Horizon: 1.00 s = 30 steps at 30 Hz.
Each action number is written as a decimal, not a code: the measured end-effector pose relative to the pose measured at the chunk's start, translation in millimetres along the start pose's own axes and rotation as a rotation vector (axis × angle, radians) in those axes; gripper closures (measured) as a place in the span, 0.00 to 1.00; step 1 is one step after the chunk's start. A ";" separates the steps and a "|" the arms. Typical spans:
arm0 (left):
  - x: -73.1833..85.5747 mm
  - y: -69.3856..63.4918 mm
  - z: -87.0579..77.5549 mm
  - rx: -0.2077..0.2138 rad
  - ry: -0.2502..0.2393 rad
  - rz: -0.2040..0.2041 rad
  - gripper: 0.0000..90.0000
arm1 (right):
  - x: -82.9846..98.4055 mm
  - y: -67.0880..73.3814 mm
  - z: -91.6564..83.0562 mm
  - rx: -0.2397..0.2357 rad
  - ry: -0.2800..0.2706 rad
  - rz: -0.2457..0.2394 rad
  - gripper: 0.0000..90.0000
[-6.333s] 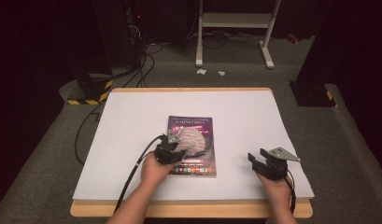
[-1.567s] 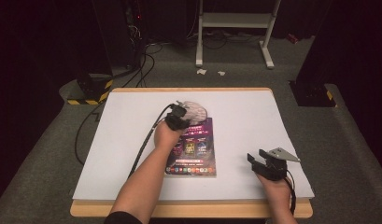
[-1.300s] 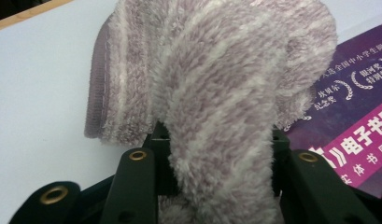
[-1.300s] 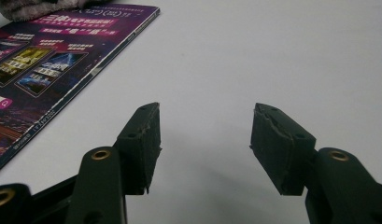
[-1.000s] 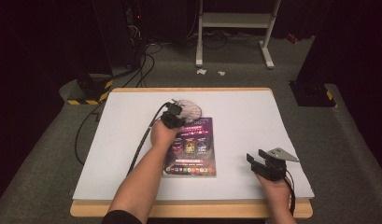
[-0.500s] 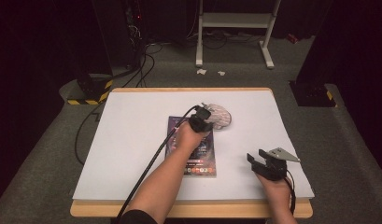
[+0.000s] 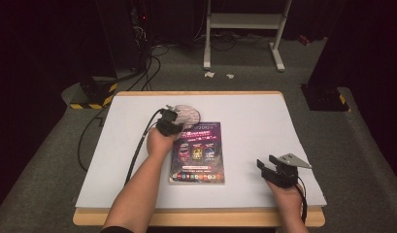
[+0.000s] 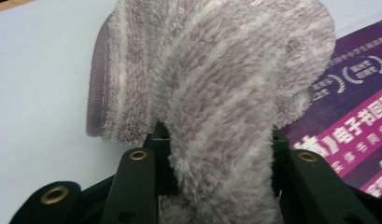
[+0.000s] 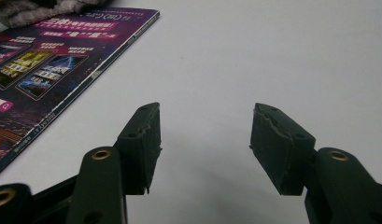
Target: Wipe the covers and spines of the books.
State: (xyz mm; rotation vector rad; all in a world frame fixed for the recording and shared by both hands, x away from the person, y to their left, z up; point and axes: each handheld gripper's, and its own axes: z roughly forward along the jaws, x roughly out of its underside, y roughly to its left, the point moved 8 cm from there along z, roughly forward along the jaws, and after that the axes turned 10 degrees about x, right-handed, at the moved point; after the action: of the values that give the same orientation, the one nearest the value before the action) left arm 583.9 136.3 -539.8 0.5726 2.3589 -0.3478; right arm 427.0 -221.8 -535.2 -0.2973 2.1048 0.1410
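Dark flooring and black equipment are surrounding a white table (image 7: 283,126) with a wooden edge; cables are trailing across the floor at the far left, and a pale metal stand (image 7: 244,29) is standing beyond the table. On the white surface a purple magazine (image 7: 198,151) is lying flat near the middle, its cover facing up.

At the magazine's far left corner the left gripper (image 7: 173,118) is clamping a fluffy mauve-and-white cloth (image 7: 186,114); in the left gripper view the cloth (image 8: 216,93) is bunching up between the two black jaws, which are pressing into its pile from both sides, so the jaws are closed on it. The cloth is resting partly on the white table and partly over the magazine's (image 8: 352,116) top edge; the person's left forearm is stretching from the bottom of the high view up to that corner.

The right gripper (image 7: 271,166) is sitting low near the table's near right edge, well apart from the magazine; in the right gripper view the right gripper (image 9: 205,144) is holding its jaws spread with nothing between them but bare table, the magazine (image 9: 53,70) lying off to that view's left.
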 end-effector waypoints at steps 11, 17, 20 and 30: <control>7.8 29.0 -39.7 -0.032 -0.037 -0.047 0.67 | -1.2 2.3 -0.9 -0.006 -0.011 -0.005 0.47; 24.9 57.9 -72.4 -0.085 -0.043 -0.067 0.67 | -1.8 3.8 -0.9 -0.007 -0.012 -0.013 0.47; 34.3 69.9 -85.9 -0.109 -0.039 -0.071 0.67 | -1.8 5.7 -0.4 -0.005 -0.010 -0.021 0.47; 71.6 103.6 -119.1 -0.144 -0.032 -0.135 0.67 | -0.5 10.0 1.4 -0.005 -0.002 -0.036 0.47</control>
State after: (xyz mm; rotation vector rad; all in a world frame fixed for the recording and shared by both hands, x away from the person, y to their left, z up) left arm 520.2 294.7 -509.9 0.3389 2.3740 -0.2419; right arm 425.8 -211.8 -535.7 -0.3386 2.0965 0.1254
